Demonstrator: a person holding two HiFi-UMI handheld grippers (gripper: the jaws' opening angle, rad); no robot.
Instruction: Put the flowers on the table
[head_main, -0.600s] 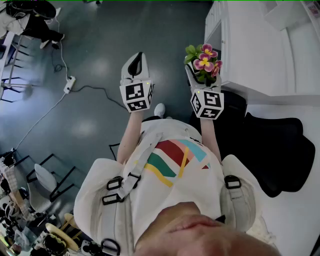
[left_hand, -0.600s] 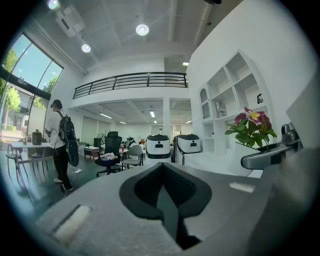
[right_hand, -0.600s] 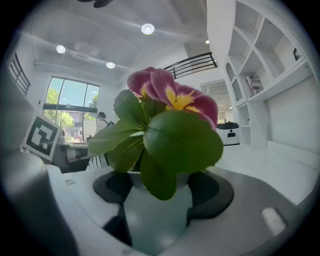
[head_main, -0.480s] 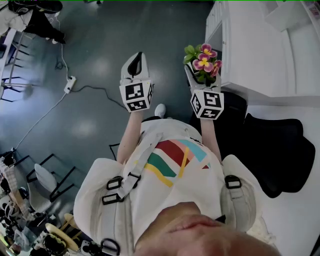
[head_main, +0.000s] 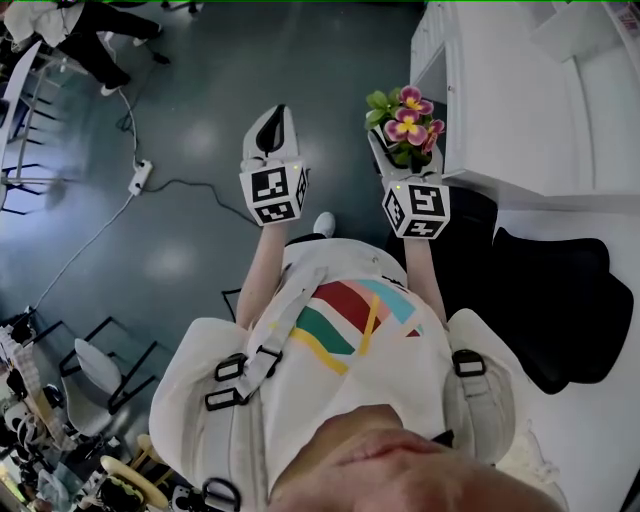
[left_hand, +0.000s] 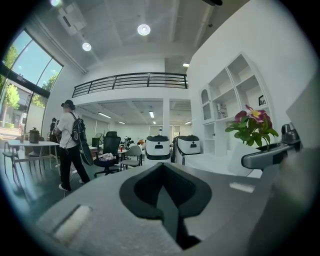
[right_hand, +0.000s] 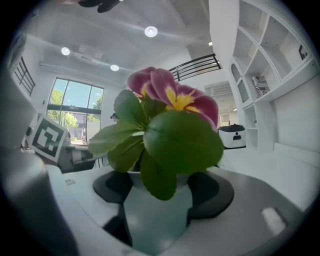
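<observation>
The flowers (head_main: 408, 120) are pink and purple blooms with green leaves in a small white pot (right_hand: 157, 212). My right gripper (head_main: 392, 150) is shut on that pot, its jaws standing wide around the pot's sides. It holds the pot upright in the air above the dark floor, just left of a white counter (head_main: 520, 100). In the right gripper view the flowers (right_hand: 172, 100) fill the middle. My left gripper (head_main: 272, 125) hangs beside it to the left, jaws shut with nothing between them. In the left gripper view the flowers (left_hand: 251, 125) show at the right.
A black chair (head_main: 550, 290) stands under the white counter's edge at the right. A power strip (head_main: 139, 170) with its cable lies on the floor at the left. A person (head_main: 95, 40) walks at the top left. Chairs and clutter line the left edge.
Both grippers and the pot have stayed almost where they were. The person at the top left has moved to the right.
</observation>
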